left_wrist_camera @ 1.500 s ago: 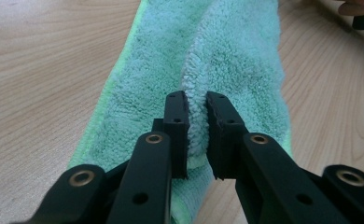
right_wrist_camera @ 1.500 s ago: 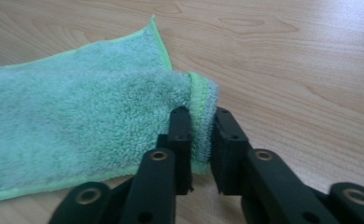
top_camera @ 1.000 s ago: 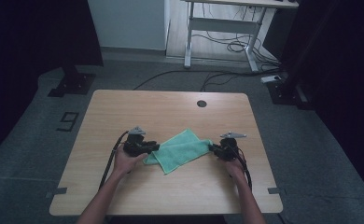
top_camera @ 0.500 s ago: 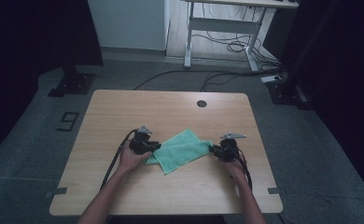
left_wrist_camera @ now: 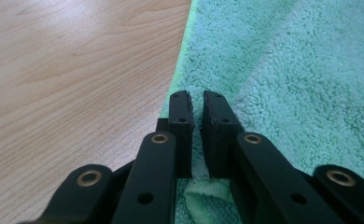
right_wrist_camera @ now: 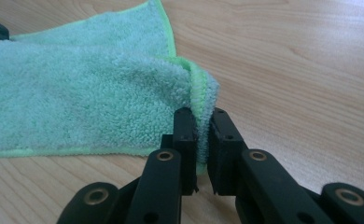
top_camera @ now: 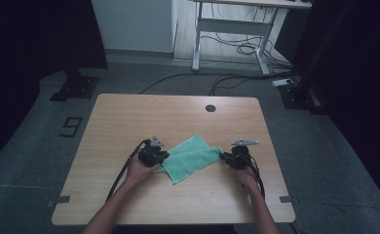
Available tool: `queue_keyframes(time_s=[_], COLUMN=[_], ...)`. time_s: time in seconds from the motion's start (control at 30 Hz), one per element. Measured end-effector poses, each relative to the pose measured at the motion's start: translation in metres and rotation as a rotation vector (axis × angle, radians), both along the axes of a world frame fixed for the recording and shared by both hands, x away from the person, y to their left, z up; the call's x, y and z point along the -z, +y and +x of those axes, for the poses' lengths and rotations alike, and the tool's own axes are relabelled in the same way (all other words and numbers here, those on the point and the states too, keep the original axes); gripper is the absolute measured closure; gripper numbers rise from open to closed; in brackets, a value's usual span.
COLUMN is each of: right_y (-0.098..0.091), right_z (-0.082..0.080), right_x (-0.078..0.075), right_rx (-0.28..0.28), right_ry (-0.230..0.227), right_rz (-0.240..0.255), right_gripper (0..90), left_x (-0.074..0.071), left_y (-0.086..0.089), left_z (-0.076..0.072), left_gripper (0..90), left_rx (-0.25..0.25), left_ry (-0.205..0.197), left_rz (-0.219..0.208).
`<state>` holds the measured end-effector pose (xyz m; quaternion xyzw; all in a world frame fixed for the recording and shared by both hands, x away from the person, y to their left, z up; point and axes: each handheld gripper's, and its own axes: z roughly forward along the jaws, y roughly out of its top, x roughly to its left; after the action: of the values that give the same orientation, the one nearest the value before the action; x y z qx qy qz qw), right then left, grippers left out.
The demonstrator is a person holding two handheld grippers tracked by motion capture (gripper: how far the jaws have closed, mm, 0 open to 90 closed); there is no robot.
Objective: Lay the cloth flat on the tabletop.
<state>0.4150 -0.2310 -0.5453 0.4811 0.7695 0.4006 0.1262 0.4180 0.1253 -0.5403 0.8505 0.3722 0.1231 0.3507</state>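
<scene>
A green terry cloth (top_camera: 190, 158) lies folded in the middle of the wooden table (top_camera: 129, 117). My left gripper (top_camera: 160, 157) sits at the cloth's left edge. Its jaws have just been closing and stand almost together, with a small fold of the cloth (left_wrist_camera: 203, 193) bunched between them. My right gripper (top_camera: 225, 157) is at the cloth's right end, shut on the folded corner (right_wrist_camera: 199, 100), whose bright green hem rises between the pads. Both grippers rest low on the table, held by a person's hands.
A round cable hole (top_camera: 210, 108) sits near the table's far edge. Cables trail from both grippers toward the near edge. Beyond the table stand a white desk frame (top_camera: 227, 29) and floor cables. Bare wood lies all around the cloth.
The left gripper has slid a little to the right and down onto the cloth's left edge. The right gripper has kept still with the corner in it.
</scene>
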Motion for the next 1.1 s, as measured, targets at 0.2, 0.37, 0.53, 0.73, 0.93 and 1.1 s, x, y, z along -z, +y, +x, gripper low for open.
queue_keyframes(time_s=[0.2, 0.37, 0.53, 0.73, 0.93, 1.1], right_y=[-0.009, -0.017, -0.028, -0.022, -0.004, 0.006], right_z=[-0.006, -0.016, -0.027, -0.022, -0.004, 0.015], right_x=[0.000, -0.001, 0.000, -0.001, -0.002, -0.002], right_rx=[0.003, 0.004, 0.019, 0.023, 0.025, 0.032], right_ry=[0.013, 0.015, 0.028, 0.024, 0.010, 0.020], right_rz=[0.009, 0.005, 0.009, -0.011, -0.065, -0.064], right_gripper=[83.3, 83.3, 82.8, 81.2, 80.4, 79.3], left_x=[0.002, 0.002, 0.002, 0.001, 0.001, -0.001], left_y=[0.007, 0.007, 0.011, 0.016, 0.027, 0.036], left_z=[0.000, -0.005, -0.010, -0.016, -0.028, -0.037], left_gripper=[83.7, 83.9, 83.9, 83.8, 83.5, 81.2], left_rx=[-0.020, -0.031, -0.041, -0.039, -0.057, -0.077], left_ry=[0.004, -0.020, -0.020, -0.015, -0.014, -0.011], left_rz=[-0.026, -0.007, -0.012, -0.001, -0.006, 0.005])
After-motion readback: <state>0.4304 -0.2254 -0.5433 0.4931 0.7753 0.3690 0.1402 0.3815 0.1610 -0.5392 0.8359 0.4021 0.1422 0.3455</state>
